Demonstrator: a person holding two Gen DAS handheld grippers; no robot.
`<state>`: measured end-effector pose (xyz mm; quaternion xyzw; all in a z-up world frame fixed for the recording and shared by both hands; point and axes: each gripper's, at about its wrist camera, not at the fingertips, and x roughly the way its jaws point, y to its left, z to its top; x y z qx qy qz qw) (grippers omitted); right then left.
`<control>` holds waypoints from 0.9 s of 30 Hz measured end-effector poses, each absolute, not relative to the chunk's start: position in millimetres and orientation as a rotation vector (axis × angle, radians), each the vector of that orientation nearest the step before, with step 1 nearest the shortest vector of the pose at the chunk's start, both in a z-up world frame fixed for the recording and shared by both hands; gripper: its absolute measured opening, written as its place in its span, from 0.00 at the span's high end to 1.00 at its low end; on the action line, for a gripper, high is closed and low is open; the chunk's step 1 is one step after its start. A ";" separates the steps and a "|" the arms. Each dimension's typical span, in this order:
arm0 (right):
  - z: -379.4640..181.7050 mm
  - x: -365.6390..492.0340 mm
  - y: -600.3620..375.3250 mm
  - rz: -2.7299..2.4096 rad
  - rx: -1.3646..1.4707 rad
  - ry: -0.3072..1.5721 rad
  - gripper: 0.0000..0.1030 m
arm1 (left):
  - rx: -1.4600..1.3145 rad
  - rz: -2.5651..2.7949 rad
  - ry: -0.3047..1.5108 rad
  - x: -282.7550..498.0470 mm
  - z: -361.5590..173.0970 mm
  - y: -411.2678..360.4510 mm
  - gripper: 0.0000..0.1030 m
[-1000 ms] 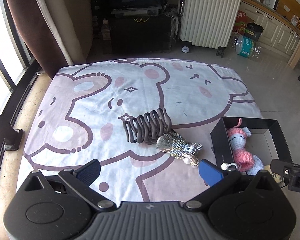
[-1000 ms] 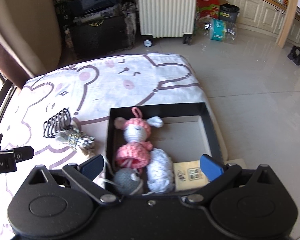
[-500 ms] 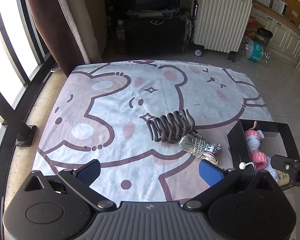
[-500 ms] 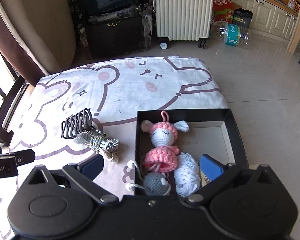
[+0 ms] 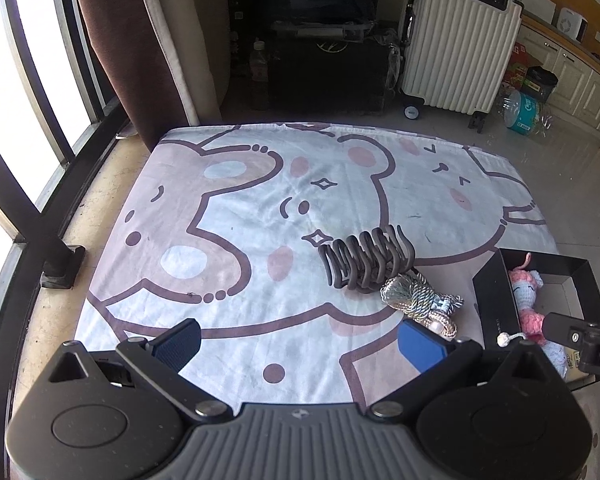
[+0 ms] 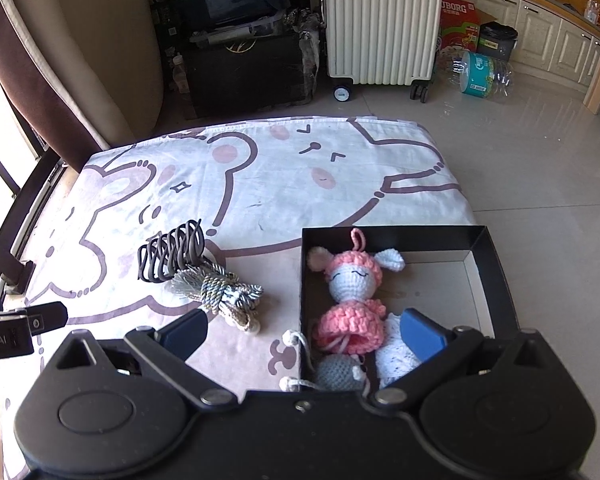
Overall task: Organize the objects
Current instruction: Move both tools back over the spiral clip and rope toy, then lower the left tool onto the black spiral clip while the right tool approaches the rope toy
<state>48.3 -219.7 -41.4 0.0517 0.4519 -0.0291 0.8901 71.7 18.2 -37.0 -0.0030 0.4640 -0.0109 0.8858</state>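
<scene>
A dark grey claw hair clip [image 5: 366, 258] [image 6: 171, 257] lies on the bear-print blanket [image 5: 260, 208], touching a bundle of grey-blue tasselled cord [image 5: 418, 300] [image 6: 222, 294]. A black open box [image 6: 494, 276] [image 5: 488, 304] at the blanket's right edge holds a pink crocheted doll [image 6: 352, 284] [image 5: 526, 296], a grey knitted piece [image 6: 338, 374] and a white knitted piece [image 6: 392, 354]. My left gripper [image 5: 300, 344] is open and empty, short of the clip. My right gripper [image 6: 304, 330] is open and empty over the box's near left corner.
A cream suitcase [image 5: 458, 46] [image 6: 382, 20] and dark cases [image 5: 324, 68] stand beyond the blanket on the tiled floor. A curtain [image 5: 112, 40] and window rails [image 5: 20, 184] run along the left. A plastic bottle pack [image 6: 478, 74] lies by the cabinets.
Both grippers have drawn back and shifted left, so the clip, cord and box sit farther right and smaller in view. Both stay open and empty. The objects have not moved.
</scene>
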 end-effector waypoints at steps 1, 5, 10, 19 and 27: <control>-41.7 48.5 -218.6 -0.060 0.107 0.939 0.00 | -0.010 -0.023 0.961 72.2 -36.9 18.6 0.00; -42.1 49.1 -217.6 -0.056 0.110 0.936 0.00 | -0.030 -0.027 0.940 75.4 -35.4 17.5 0.00; -44.0 49.5 -219.7 -0.043 0.128 0.933 0.00 | -0.064 -0.040 0.910 81.8 -34.3 12.9 0.00; -47.4 54.2 -211.6 -0.012 0.065 0.915 0.00 | -0.070 -0.058 0.880 98.1 -40.3 -4.0 0.00; -56.9 61.3 -191.7 0.051 -0.129 0.839 0.00 | -0.039 -0.075 0.899 120.7 -57.7 -16.1 0.00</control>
